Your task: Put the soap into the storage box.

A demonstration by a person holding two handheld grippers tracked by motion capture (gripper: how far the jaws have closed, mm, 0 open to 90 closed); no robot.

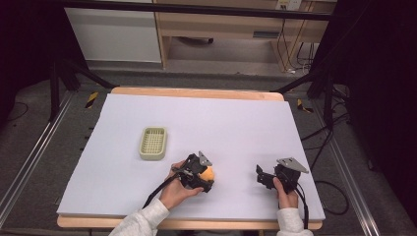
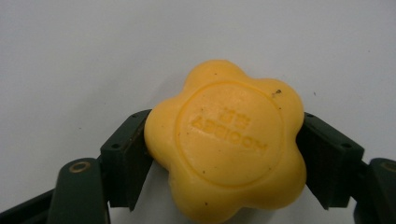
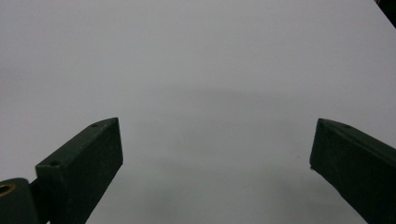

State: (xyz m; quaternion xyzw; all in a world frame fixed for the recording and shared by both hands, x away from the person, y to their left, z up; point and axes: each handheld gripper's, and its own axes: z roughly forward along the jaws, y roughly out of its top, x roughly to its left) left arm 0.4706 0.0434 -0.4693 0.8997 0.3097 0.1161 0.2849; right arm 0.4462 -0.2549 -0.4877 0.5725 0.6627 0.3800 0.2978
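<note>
Soap dish (image 1: 153, 143), pale green with a slotted grid floor, sits left of centre on the white table sheet (image 1: 236, 123), well apart from both grippers.

Left gripper (image 1: 205, 178) is near the front edge, a bit left of centre, held in the person's left hand (image 1: 178, 189). Its jaws are clamped on the yellow soap (image 2: 226, 140): in the left gripper view both pads press the bar's sides, one at each flank. The soap is flower-shaped, with a round embossed disc and raised lettering on its face; I can't read the lettering. In the high view the soap (image 1: 209, 173) shows as an orange-yellow lump at the gripper tip, to the near right of the dish. Can't tell if it rests on the sheet or is just off it.

Right gripper (image 1: 261, 178) is near the front edge, right of centre, in the right hand (image 1: 285, 192). Jaws stand wide apart with nothing between them; the right gripper view has bare sheet behind them. Well apart from the soap.
</note>
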